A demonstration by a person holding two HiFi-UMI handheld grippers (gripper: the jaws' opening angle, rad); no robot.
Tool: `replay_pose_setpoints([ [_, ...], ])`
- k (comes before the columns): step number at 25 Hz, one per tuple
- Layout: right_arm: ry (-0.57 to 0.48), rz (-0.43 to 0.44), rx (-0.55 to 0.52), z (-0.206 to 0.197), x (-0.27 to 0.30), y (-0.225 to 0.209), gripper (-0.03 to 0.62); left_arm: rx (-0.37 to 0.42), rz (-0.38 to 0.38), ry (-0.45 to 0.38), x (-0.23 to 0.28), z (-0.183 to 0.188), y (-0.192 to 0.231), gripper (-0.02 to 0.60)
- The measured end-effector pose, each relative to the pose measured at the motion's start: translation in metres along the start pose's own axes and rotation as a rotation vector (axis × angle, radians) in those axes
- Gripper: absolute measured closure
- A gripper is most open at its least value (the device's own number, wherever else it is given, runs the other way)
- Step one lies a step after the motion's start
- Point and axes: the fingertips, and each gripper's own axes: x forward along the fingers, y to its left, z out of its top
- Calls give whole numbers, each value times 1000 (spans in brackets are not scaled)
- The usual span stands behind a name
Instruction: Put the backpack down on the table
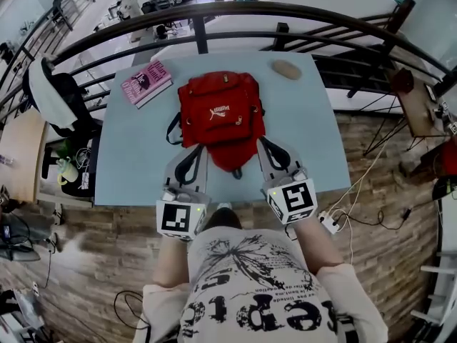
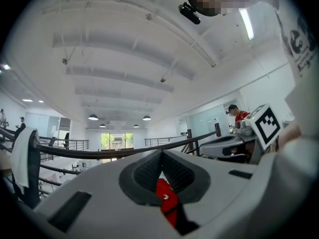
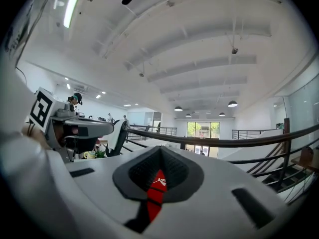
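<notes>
A red backpack (image 1: 221, 113) with black straps lies flat on the pale blue table (image 1: 307, 134), its front face up. My left gripper (image 1: 201, 148) is at the pack's near left corner and my right gripper (image 1: 261, 143) at its near right corner, both pointing level over the table's near edge. In the left gripper view the jaws (image 2: 160, 152) are shut, and red fabric (image 2: 164, 195) shows below through the gap. The right gripper (image 3: 160, 148) is likewise shut, with a red strip (image 3: 157, 183) seen beneath it. I see nothing pinched between either pair of pads.
A pink book (image 1: 146, 82) lies at the table's far left and a brown stone-like lump (image 1: 286, 69) at the far right. A dark curved railing (image 1: 285, 9) runs behind the table. A chair draped in white cloth (image 1: 53, 95) stands to the left. A power strip (image 1: 330, 222) lies on the floor.
</notes>
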Motion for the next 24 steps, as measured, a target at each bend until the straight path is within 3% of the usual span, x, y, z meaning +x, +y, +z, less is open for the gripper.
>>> replay_pose_setpoints([
  [7,4,-5,-5,-3,3,1,603,-4,-1,-33,2,4,0,571],
  [24,8,-41,-16,-4,6,-2,603,-27,31,-19,2,7,7,571],
])
